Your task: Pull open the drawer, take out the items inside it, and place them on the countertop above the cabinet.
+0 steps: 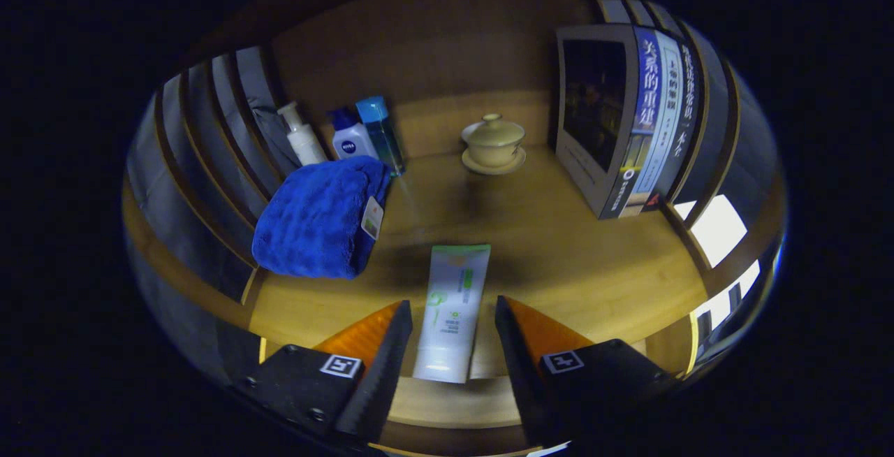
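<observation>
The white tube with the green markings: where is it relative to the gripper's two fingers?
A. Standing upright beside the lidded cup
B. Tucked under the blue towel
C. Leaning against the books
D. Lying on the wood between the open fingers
D: the white tube lies flat on the wooden countertop, in the gap of the gripper, whose fingers stand apart from its sides.

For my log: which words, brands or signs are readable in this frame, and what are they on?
"NIVEA": on the small white bottle behind the blue towel.
"关系的重建": on the blue book spine.
Other book spines: too blurred to read surely.
Tube lying between the fingers of the open claw: print too small.
Towel tag: too small.
</observation>
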Motion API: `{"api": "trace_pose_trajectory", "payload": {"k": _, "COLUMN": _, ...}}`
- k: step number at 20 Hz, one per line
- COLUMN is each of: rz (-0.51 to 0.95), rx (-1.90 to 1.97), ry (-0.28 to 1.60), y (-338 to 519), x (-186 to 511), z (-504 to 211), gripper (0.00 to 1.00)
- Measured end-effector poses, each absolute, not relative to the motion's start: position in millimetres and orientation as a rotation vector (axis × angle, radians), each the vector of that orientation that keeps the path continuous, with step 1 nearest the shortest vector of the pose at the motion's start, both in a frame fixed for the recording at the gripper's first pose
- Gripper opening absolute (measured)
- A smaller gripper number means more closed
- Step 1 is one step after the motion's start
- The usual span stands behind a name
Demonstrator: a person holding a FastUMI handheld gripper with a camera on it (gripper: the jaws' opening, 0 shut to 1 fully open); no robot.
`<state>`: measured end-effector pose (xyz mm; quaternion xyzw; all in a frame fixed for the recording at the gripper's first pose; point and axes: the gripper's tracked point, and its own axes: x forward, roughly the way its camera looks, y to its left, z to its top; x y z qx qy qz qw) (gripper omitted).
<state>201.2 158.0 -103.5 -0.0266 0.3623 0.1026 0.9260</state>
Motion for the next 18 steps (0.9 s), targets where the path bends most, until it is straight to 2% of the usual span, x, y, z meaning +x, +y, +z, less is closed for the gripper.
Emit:
{"api": "trace_pose_trajectory", "payload": {"k": 2, "rz": 0.206, "rx": -0.059, "ry": 0.674, "y": 153, "x": 196, "z": -88, "gripper": 0.99}}
{"api": "trace_pose_trajectory", "payload": {"k": 12, "rz": 0.248, "rx": -0.095, "ry": 0.38, "y": 131, "x": 125, "z": -20, "gripper": 0.99}}
{"api": "trace_pose_trajectory", "payload": {"k": 18, "rz": 0.255, "rx": -0.071, "ry": 0.251, "y": 119, "x": 71, "z": -13, "gripper": 0.99}}
